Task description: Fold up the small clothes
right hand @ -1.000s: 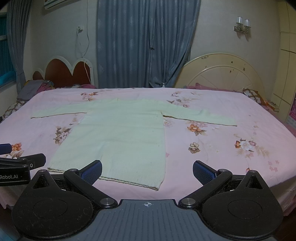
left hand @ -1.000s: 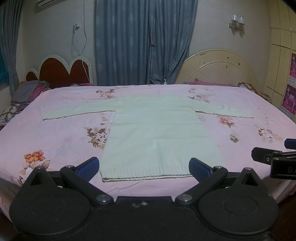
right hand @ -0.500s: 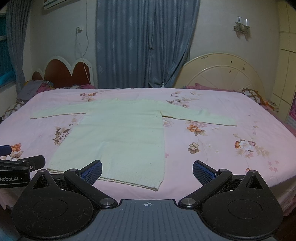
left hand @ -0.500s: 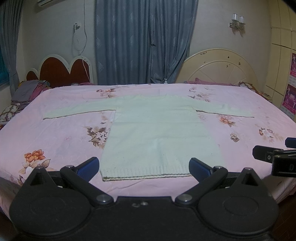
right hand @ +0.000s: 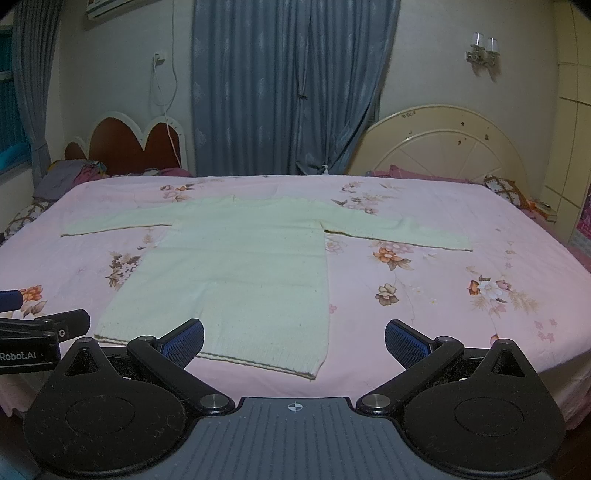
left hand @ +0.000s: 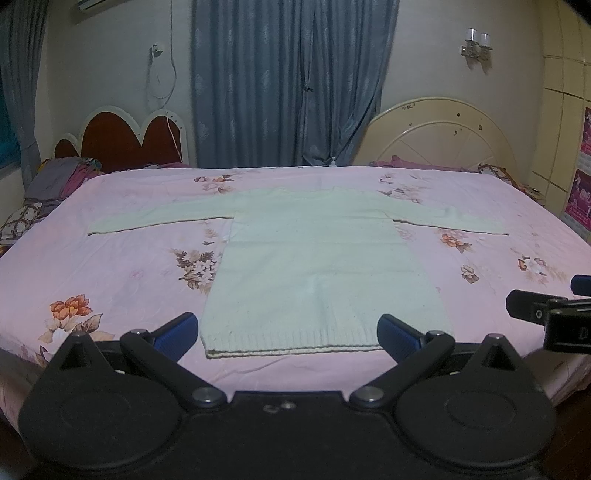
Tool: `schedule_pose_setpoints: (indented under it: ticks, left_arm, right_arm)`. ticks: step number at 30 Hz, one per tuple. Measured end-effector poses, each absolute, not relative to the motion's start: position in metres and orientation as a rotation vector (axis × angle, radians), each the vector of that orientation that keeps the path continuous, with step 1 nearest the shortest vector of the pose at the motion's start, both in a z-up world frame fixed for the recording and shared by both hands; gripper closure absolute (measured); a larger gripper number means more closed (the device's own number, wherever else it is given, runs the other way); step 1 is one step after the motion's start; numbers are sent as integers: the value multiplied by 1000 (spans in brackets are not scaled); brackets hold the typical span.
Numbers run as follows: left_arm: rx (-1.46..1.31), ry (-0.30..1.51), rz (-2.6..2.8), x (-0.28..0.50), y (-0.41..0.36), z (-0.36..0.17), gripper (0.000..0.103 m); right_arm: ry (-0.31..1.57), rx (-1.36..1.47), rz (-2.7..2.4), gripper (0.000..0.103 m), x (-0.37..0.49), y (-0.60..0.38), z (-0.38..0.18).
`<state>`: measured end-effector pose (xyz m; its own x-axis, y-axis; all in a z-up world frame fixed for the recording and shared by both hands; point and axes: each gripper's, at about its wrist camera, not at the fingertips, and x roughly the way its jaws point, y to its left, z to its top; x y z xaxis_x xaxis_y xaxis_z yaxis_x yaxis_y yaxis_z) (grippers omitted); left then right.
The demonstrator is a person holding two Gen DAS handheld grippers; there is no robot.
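Pale cream knit sweater (left hand: pixel 317 273) lies flat, sleeves spread, on the pink floral bed (left hand: pixel 110 266). Both grippers hover level at the near edge, fingers wide apart and empty: left gripper (left hand: pixel 288 332) facing the hem, right gripper (right hand: pixel 294 341) beside it

This is a bedroom in a home. A wide bed (left hand: pixel 110 266) under a pink flowered sheet (right hand: pixel 424 295) fills the room, with a red scalloped headboard (left hand: pixel 125 142) at its far left corner and a cream arched one (left hand: pixel 439 136) at its far right. Behind the bed hang long grey-blue curtains (left hand: pixel 288 81), with a wall lamp (left hand: pixel 476 42) to their right and an air conditioner (right hand: pixel 107 5) high to their left.
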<state>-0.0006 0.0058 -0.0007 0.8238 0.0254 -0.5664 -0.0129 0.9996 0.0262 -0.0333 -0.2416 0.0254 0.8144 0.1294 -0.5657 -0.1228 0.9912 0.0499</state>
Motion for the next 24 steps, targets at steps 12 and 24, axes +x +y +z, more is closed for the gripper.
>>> schedule_pose_setpoints:
  ticks: [12, 24]
  left_arm:
    - [-1, 602, 21, -2, 8, -2, 0]
    - [-50, 573, 9, 36, 22, 8, 0]
  right_arm:
    - [602, 13, 132, 0, -34, -242, 24]
    - [577, 62, 97, 0, -3, -253, 25]
